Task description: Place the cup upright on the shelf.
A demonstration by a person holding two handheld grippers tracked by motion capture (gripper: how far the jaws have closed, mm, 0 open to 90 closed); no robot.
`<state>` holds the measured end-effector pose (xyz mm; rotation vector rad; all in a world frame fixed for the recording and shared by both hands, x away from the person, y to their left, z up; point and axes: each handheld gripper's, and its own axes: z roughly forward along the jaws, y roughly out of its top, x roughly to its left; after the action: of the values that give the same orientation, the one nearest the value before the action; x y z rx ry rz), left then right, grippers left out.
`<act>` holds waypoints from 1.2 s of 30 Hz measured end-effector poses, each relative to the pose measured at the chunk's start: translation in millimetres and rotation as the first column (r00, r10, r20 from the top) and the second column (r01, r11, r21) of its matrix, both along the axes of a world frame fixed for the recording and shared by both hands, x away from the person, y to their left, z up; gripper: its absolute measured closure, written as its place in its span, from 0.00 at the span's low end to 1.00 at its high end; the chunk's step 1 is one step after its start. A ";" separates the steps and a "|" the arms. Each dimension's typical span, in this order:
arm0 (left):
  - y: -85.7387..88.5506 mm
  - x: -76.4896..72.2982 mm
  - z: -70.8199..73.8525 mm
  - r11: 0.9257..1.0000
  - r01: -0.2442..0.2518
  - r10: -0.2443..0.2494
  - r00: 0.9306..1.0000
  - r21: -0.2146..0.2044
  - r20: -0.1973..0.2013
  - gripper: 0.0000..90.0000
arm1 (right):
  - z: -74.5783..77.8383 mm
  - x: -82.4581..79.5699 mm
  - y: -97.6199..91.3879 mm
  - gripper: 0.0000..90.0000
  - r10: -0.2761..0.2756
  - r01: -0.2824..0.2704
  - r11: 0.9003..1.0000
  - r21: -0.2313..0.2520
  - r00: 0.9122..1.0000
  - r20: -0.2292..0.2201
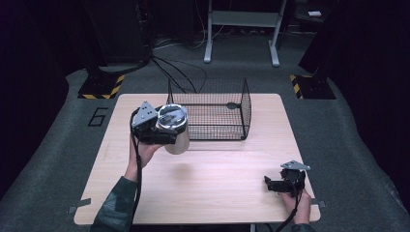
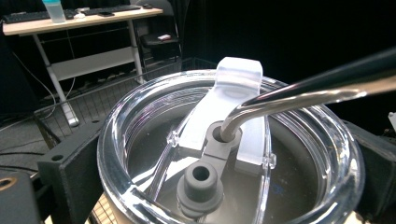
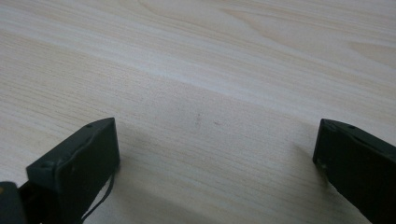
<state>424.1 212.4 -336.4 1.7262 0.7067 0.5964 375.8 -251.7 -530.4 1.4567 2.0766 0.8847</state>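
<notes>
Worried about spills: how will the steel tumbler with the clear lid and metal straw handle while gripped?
The steel tumbler looks smooth, so probably slippery in the left gripper. It is tilted; the metal straw sits loosely, so may slide. The clear lid should limit spills.

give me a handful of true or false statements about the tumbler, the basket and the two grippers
1. The left gripper holds the tumbler off the table. True.
2. The tumbler has no lid. False: a clear lid covers it, and a bent metal straw goes through the lid.
3. The right gripper is shut on a spoon. False: its jaws stand wide apart over bare wooden table, holding nothing.
4. The wire basket stands on the far half of the table. True.
5. The tumbler sits inside the basket. False: it is held at the basket's near left corner, outside it.
</notes>
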 end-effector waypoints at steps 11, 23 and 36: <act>-6.2 9.9 15.8 1.000 0.013 -0.013 1.000 0.004 0.018 0.04 | 0.0 0.1 0.0 0.00 0.000 0.000 1.000 0.000 1.000 0.000; -15.0 21.2 23.6 1.000 0.020 -0.019 1.000 -0.011 0.017 0.04 | 0.0 0.2 0.1 0.00 0.000 0.000 1.000 0.001 1.000 0.000; -25.3 38.4 34.0 0.999 0.032 -0.032 0.999 0.002 0.027 0.04 | 0.0 0.1 0.1 0.00 0.000 0.000 1.000 0.001 1.000 0.000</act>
<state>462.5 187.0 -302.4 1.7249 0.6586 0.5969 375.9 -251.6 -530.4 1.4572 2.0763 0.8852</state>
